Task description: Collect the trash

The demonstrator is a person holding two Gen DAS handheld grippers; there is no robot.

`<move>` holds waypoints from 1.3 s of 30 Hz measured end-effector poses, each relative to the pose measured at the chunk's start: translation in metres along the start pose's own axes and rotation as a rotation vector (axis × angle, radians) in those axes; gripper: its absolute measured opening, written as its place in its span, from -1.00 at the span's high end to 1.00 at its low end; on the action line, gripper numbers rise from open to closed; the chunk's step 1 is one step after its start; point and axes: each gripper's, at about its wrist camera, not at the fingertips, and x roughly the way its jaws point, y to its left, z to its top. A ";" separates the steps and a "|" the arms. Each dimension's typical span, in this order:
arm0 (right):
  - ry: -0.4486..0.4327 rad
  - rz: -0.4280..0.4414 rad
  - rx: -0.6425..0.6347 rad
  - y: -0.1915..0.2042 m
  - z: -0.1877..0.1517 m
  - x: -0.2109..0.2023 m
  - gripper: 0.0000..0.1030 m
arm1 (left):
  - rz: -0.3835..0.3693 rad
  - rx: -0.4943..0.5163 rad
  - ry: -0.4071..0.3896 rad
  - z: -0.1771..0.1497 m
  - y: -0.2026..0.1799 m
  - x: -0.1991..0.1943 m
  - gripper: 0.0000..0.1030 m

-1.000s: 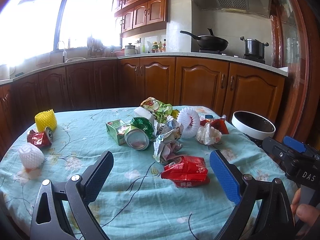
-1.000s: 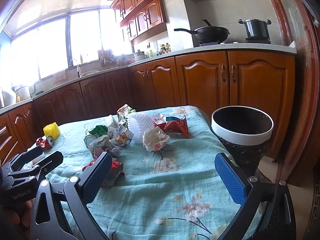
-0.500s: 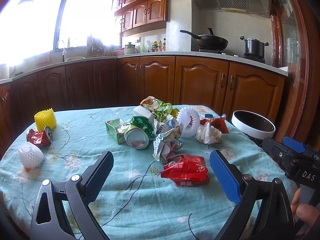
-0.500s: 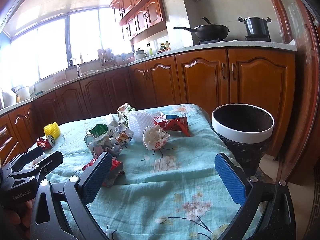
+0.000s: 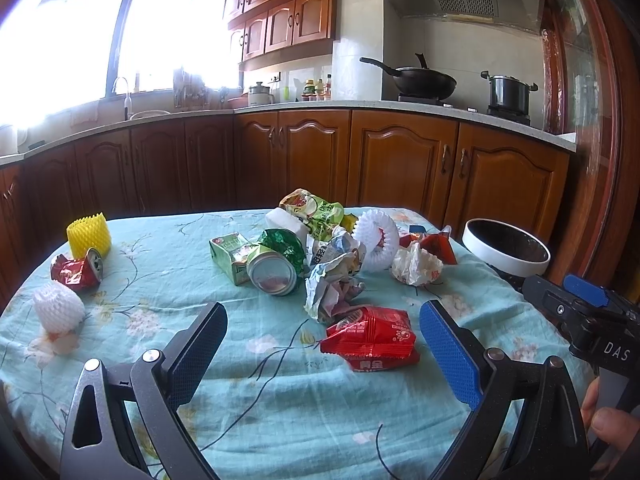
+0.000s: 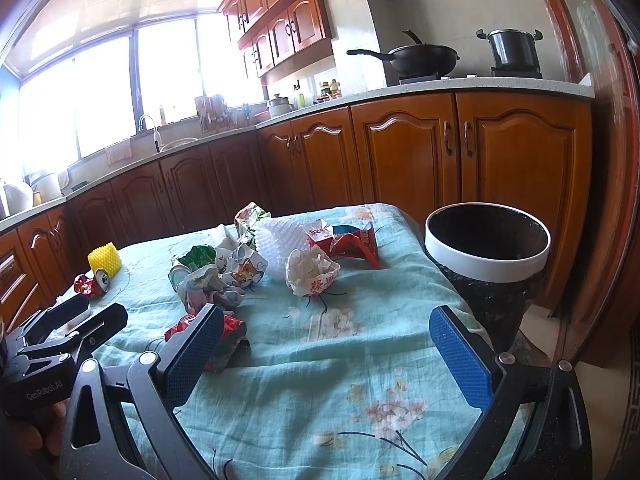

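Red wrapper (image 5: 370, 338) between spread left tongs (image 5: 322, 332)

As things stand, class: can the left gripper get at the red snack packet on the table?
Probably yes. The left gripper is open, and the red snack packet lies flat just ahead between its fingers, with nothing in between.

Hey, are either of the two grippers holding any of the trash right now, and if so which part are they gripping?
Nothing is held. The left gripper and right gripper both stand open above the table, fingers empty.
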 end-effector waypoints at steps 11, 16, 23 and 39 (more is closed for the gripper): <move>0.067 0.054 0.015 -0.007 0.006 0.019 -1.00 | -0.031 -0.026 0.067 0.001 0.006 0.016 -0.89; 0.154 0.114 0.051 -0.011 0.010 0.045 -0.99 | -0.080 -0.041 0.125 0.008 0.007 0.032 -0.89; 0.260 0.165 0.094 -0.020 0.020 0.088 -0.72 | -0.118 -0.036 0.197 0.016 0.004 0.059 -0.88; 0.435 0.277 0.237 -0.040 0.030 0.187 0.32 | -0.189 -0.017 0.340 0.018 -0.005 0.125 -0.31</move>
